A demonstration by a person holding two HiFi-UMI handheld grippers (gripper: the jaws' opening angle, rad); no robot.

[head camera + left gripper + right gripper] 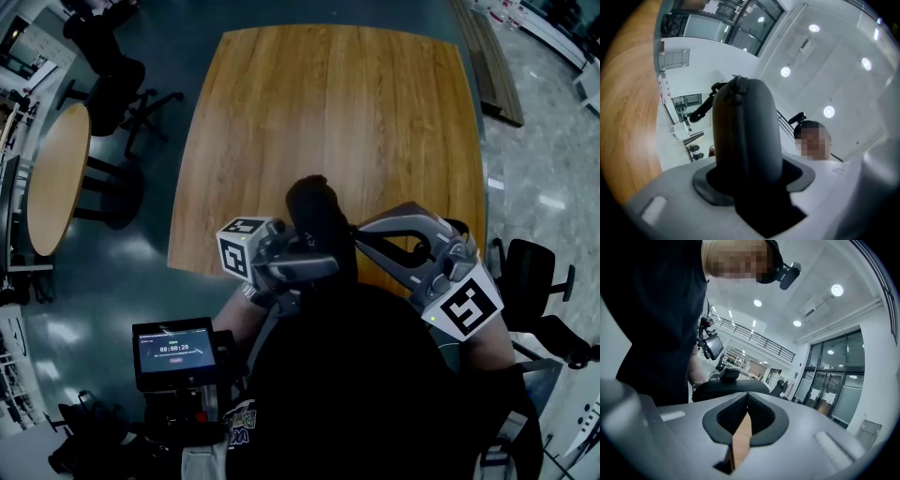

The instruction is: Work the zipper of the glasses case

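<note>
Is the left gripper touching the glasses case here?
Touching. In the left gripper view the glasses case fills the gap between the jaws of the left gripper, which press on its sides and hold it up.

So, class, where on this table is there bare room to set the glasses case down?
Almost all of the wooden table is bare: the far half, the middle and both side edges. Only the near edge is crowded, where the left gripper holds the glasses case and the right gripper, jaws together, is beside it.
</note>
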